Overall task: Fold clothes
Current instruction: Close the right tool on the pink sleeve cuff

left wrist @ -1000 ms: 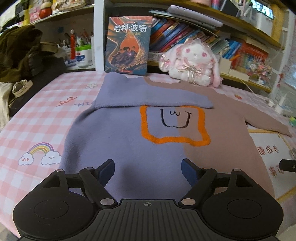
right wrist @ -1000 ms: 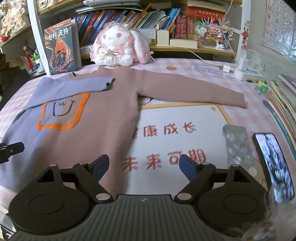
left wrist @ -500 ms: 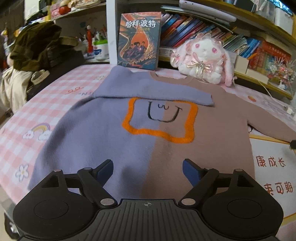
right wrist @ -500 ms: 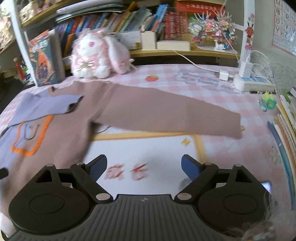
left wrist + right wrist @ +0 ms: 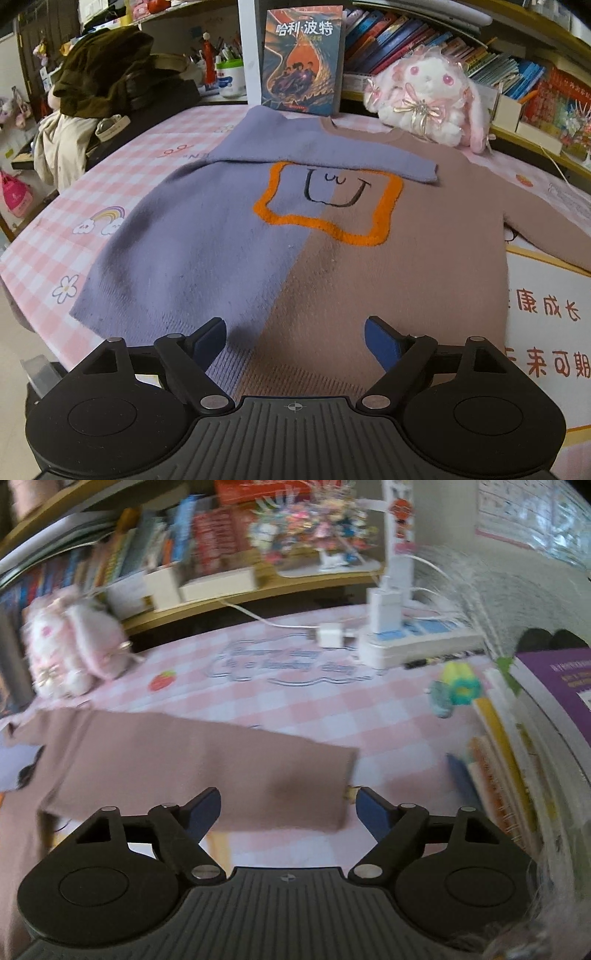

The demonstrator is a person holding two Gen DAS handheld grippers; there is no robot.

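Observation:
A purple and brown sweater (image 5: 295, 258) with an orange square face lies flat on the pink checked table (image 5: 122, 192). Its purple sleeve (image 5: 325, 155) is folded across the chest. Its brown sleeve (image 5: 207, 764) lies stretched out to the right. My left gripper (image 5: 295, 341) is open and empty above the sweater's bottom hem. My right gripper (image 5: 288, 810) is open and empty, just above the cuff end of the brown sleeve (image 5: 332, 786). The right wrist view is blurred.
A plush bunny (image 5: 428, 99) and a standing book (image 5: 303, 55) are behind the sweater. A power strip (image 5: 417, 642) with chargers, a small toy (image 5: 454, 694) and a stack of books (image 5: 517, 760) are at the right. A pile of clothes (image 5: 99, 85) is at the far left.
My right gripper has swung right and forward to the brown sleeve's cuff. My left gripper has pulled back toward the sweater's hem. Both stay open.

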